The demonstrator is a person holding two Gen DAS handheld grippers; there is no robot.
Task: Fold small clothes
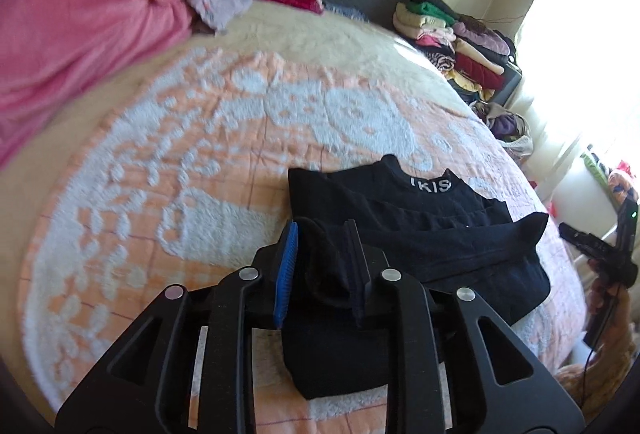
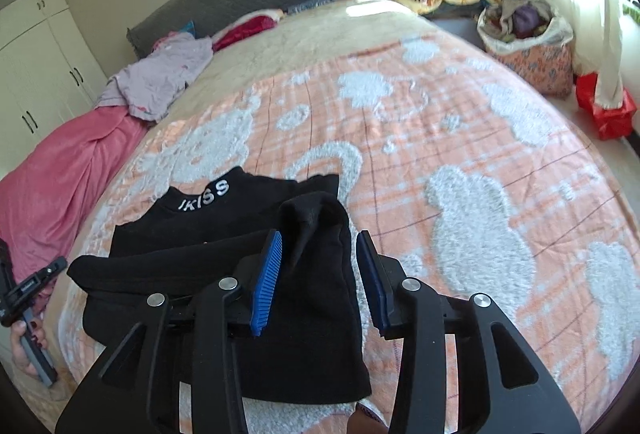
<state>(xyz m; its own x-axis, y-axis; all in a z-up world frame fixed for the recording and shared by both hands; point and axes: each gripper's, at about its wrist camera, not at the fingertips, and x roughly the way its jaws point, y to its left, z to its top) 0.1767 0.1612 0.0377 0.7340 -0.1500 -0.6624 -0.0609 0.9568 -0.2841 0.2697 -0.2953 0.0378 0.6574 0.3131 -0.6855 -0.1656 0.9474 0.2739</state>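
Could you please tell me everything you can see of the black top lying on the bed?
The black top looks like soft knit fabric, with white letters on its high collar. It lies partly folded on the orange and white bedspread, the collar away from the cameras. Raised folds of it stand between the open pads of the left hand-held gripper and the right hand-held gripper; neither looks clamped on it.

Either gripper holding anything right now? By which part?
Right gripper: nothing, fingers stand apart around the black top's folded edge. Left gripper: a fold of the top fills its gap; pinched or loose, cannot tell.
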